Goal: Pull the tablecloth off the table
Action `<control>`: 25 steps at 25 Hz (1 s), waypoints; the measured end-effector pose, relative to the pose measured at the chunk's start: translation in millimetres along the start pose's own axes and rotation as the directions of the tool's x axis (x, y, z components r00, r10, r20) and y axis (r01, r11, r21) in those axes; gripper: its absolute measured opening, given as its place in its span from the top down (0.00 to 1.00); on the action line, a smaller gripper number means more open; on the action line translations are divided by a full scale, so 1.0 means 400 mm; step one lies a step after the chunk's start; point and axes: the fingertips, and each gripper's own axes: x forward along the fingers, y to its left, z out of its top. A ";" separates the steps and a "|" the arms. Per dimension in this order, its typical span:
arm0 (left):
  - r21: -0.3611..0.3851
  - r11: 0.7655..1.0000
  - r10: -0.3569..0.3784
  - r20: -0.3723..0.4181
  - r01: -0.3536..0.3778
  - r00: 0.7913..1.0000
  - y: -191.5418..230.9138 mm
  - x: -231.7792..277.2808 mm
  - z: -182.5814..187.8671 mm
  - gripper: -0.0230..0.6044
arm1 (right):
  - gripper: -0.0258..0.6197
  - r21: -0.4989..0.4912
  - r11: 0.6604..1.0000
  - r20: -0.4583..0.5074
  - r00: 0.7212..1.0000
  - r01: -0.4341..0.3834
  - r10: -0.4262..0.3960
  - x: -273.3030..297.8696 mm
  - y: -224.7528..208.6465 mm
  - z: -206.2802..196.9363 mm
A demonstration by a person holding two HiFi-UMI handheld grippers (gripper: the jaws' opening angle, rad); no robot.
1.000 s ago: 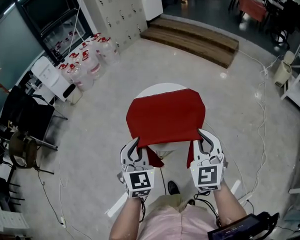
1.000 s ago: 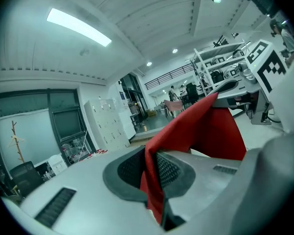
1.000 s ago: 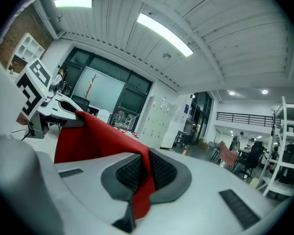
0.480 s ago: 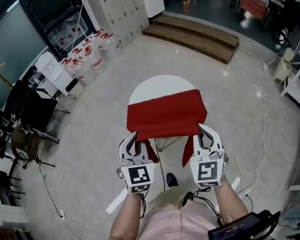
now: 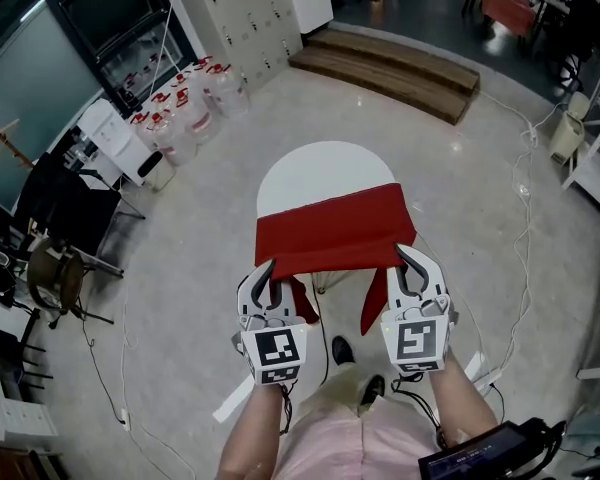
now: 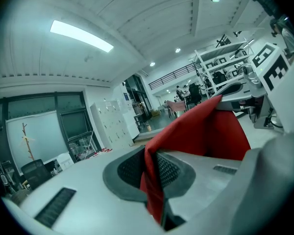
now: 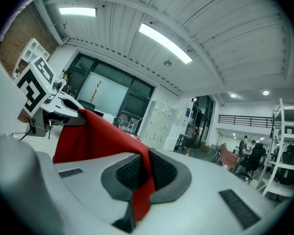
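**Mia:** What is the left gripper [image 5: 268, 280] doing?

**Ben:** It is at the near edge of the table [image 5: 320, 168], on the left side. Its jaws are shut tight on the left corner of the tablecloth [image 5: 330, 230]. In the left gripper view, the red cloth is squeezed flat between the dark pads [image 6: 130, 170].

**Mia:** Where is the tablecloth?

**Ben:** It covers the near half of the table. The far half of the round white top is bare. The near edge of the cloth hangs off the table, stretched between the two grippers. Its corners droop down below them.

**Mia:** And the right gripper [image 5: 408, 268]?

**Ben:** It is at the near edge of the table too, on the right side. Its jaws are closed on the right corner. In the right gripper view, the cloth is pinched between the pads and a little red tail sticks out.

**Mia:** Will the cloth be hard to pull?

**Ben:** I don't think so. It looks thin, soft and light, and it folds and sags where nothing holds it up. It should slide on the smooth top. But soft cloth can bunch up or slip out of a small pinch.

**Mia:** So where should you hold it?

**Ben:** At the two near corners, one on each side. Then both sides should come off the table evenly.
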 end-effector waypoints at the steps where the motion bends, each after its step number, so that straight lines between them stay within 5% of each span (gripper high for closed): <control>1: 0.002 1.000 0.003 0.001 -0.003 1.000 -0.006 -0.008 0.006 0.90 | 0.92 -0.005 1.000 0.004 1.000 -0.001 0.001 -0.009 -0.005 0.001; 25: -0.087 0.995 0.041 0.008 -0.040 0.999 -0.059 -0.103 0.034 0.90 | 0.92 -0.026 0.999 0.029 0.999 -0.038 0.039 -0.108 -0.021 0.018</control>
